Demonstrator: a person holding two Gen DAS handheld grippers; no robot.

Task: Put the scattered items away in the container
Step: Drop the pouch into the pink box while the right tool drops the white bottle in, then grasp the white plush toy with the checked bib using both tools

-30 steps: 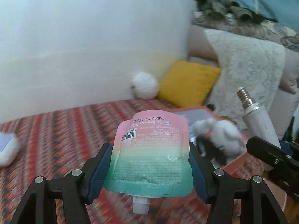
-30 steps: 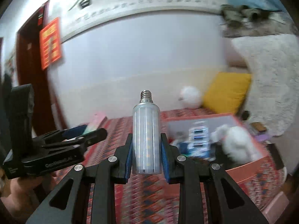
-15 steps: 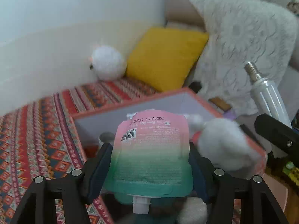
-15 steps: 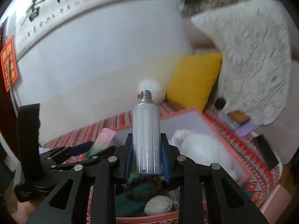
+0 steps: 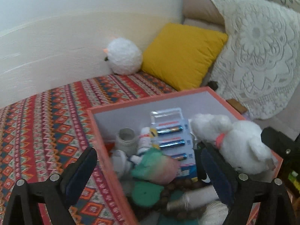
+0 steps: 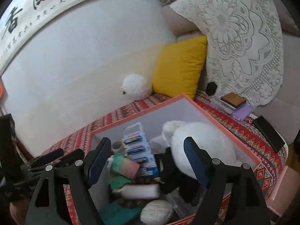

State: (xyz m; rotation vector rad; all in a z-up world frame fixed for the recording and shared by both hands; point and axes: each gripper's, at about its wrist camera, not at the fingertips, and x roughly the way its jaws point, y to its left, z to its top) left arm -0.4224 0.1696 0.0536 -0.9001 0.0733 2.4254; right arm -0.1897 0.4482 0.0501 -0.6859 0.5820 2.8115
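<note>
Hovering over the orange-rimmed box (image 5: pixel 97 129), both tools gape wide and empty. The pink-green pouch (image 5: pixel 159 165) lies inside among the clutter, between the left tool's (image 5: pixel 150 170) fingers, toward twelve o'clock. The bulb (image 6: pixel 139 190) lies flat below the right tool (image 6: pixel 148 161), at six o'clock from the battery pack (image 6: pixel 137 149).

Left gripper (image 5: pixel 148 170): jaws spread wide, blue pads facing each other across an empty gap, nothing clamped, tips angled downward. Right gripper (image 6: pixel 147 161): likewise parted wide and empty, pointing forward and down. Seen from the right wrist view, left gripper at the lower left, just beside the right one, both at much the same height. Possibly a hand (image 6: pixel 16 211) beneath its frame, too dark and cropped to be sure.
</note>
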